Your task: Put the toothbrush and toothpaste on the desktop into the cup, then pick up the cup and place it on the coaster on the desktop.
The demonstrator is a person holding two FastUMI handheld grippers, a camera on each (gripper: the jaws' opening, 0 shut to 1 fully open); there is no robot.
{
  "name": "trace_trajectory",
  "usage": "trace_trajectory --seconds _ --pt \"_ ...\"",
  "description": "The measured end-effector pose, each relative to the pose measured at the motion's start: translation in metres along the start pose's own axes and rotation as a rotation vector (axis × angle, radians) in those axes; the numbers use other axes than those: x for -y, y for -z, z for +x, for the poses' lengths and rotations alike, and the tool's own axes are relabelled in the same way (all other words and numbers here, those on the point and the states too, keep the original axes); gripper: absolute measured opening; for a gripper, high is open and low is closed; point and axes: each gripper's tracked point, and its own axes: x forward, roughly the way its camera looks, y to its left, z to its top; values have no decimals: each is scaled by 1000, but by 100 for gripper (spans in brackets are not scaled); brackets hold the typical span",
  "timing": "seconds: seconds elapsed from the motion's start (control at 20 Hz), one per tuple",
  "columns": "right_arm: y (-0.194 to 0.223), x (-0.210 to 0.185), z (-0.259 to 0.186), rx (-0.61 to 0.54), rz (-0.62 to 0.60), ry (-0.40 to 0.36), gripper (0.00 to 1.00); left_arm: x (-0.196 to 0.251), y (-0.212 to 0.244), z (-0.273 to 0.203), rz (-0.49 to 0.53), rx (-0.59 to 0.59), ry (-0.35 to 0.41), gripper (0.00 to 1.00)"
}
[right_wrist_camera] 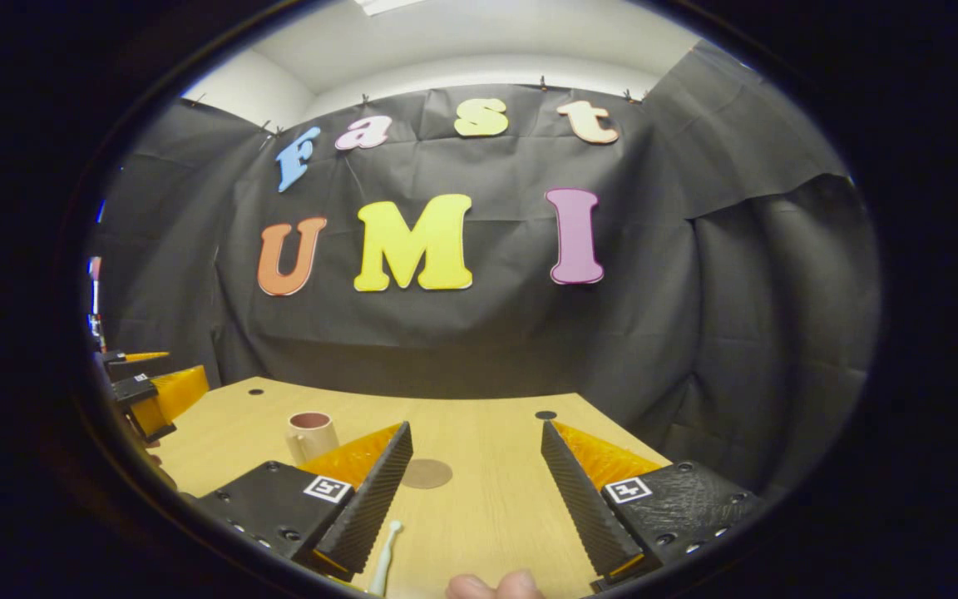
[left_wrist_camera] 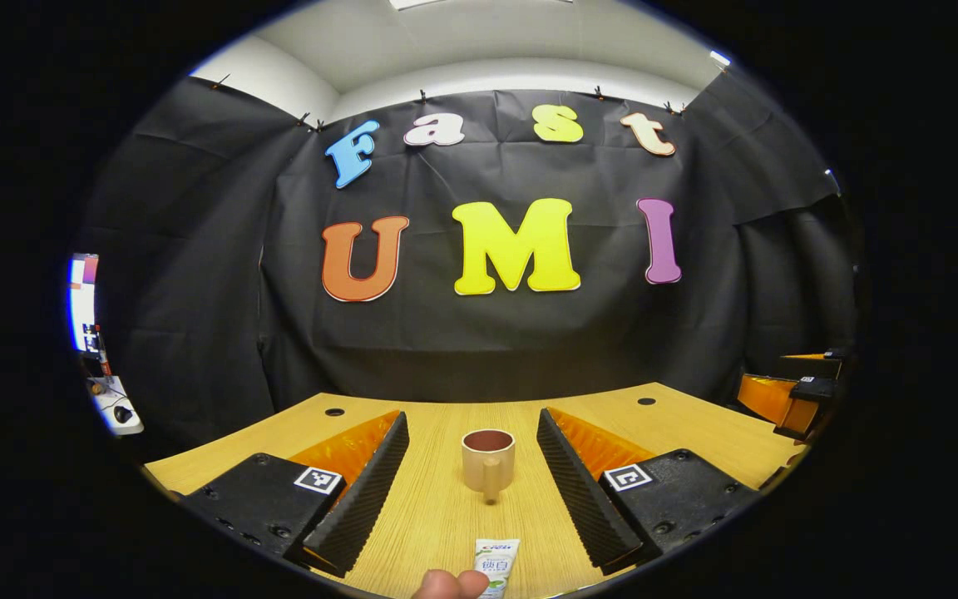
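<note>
I see cup (left_wrist_camera: 488, 459) upright at lower centre of left gripper view, handle toward camera, on desktop (left_wrist_camera: 695, 424). Toothpaste (left_wrist_camera: 496, 566) at bottom edge, just below cup. Left gripper (left_wrist_camera: 472, 487) spread wide, empty.

Right gripper view: toothbrush (right_wrist_camera: 385, 556) bottom left, coaster (right_wrist_camera: 427, 473) centre, cup left. Right gripper (right_wrist_camera: 472, 491) spread, empty.

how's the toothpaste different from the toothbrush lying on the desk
The toothpaste is a flat, wide white tube with printing; the toothbrush is a thin, pale, plain stick. The toothpaste lies in front of the cup, the toothbrush short of the coaster. Both lie on the desk, outside the cup.
</note>
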Motion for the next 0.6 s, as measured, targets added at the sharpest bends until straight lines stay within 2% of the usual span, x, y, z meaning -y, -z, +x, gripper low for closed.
trace_trajectory --seconds 0.4,0.45,0.5,0.6 --pt "0 -2 -2 2 -1 -4 94 -2 -1 -2 1 4 -3 98" --pt "0 -1 -2 1 -1 -3 94 -2 -1 -3 1 3 -2 92" --pt "0 -2 -2 0 -1 -5 94 -3 -1 -3 1 2 -3 98" --pt "0 -2 -2 1 -2 -5 94 -1 1 -4 0 -4 -1 98"
